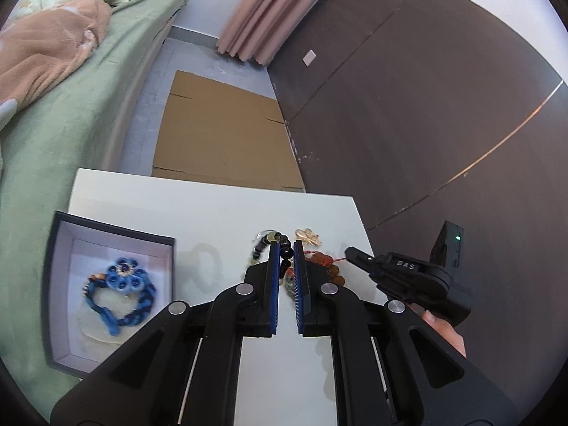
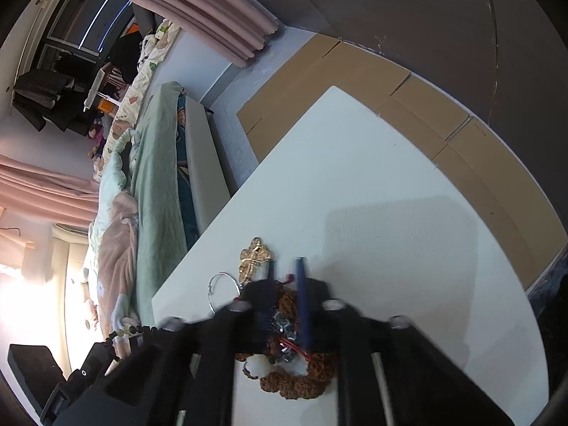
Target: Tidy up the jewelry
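Note:
My left gripper (image 1: pixel 285 248) is shut on a dark beaded bracelet (image 1: pixel 284 245), held just above the white table (image 1: pixel 213 213). A dark box (image 1: pixel 60 284) at the left holds a blue braided bracelet (image 1: pixel 120 291). A gold brooch (image 1: pixel 308 236) and a brown beaded bracelet (image 1: pixel 328 266) lie to the right. My right gripper (image 2: pixel 285 266) hovers slightly open over the brown beaded bracelet (image 2: pixel 298 380), blurred by motion. The gold brooch (image 2: pixel 254 257) and a silver hoop (image 2: pixel 222 291) lie to its left. The right gripper also shows in the left wrist view (image 1: pixel 355 254).
A bed with green sheet (image 1: pixel 71 106) runs along the table's left side. Flat cardboard (image 1: pixel 223 135) lies on the floor beyond the table. A dark wall (image 1: pixel 426 88) stands to the right, with pink curtains (image 1: pixel 255 10) behind.

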